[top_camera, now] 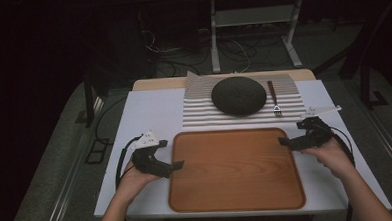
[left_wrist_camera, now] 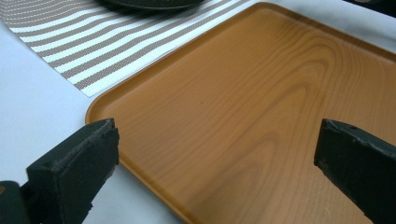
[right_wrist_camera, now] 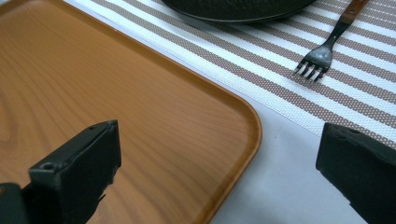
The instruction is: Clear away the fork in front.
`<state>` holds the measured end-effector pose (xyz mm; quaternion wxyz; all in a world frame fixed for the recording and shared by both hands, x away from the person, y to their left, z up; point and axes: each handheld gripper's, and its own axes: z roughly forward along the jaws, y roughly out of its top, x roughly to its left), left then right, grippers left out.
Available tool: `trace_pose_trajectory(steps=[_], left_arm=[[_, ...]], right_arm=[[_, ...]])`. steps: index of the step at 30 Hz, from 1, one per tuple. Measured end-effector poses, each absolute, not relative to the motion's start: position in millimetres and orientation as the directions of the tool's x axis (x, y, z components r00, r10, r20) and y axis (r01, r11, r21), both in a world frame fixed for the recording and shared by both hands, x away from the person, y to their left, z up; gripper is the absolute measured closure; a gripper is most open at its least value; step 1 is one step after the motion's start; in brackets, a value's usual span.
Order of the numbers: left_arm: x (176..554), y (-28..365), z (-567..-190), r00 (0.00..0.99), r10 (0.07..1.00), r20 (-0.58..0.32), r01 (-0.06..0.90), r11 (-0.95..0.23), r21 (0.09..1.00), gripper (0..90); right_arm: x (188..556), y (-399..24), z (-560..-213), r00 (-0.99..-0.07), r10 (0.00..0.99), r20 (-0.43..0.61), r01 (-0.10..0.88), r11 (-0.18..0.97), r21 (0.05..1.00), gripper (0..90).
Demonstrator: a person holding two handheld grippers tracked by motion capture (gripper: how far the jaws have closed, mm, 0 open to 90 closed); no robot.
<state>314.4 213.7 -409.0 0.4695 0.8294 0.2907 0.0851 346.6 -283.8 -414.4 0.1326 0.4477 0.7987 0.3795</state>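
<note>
Approach step, before any grasp: left tool and right tool, jaws apart, flanking the bare wooden tray centred on the white surface. Next, probably: jaws straddling opposite rims, closing together.

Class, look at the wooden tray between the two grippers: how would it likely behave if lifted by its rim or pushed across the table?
The tray looks rigid, so it would probably lift flat without sagging. Its broad, shallow shape suggests it would tilt if gripped on one side only. Its smooth rim may slip between the open jaws of the left gripper or right gripper.
</note>
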Motion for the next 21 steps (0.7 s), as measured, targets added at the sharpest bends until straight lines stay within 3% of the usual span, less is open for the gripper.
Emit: trace_pose_trajectory(steps=[21], left_arm=[[313.9,212.0,-409.9,0.820,0.560,-0.120,0.396,-0.404,0.825,0.0]], right_arm=[[377.8,-286.9,-411.7,-0.524,0.838,0.152,0.637,0.267,0.723,0.2]])
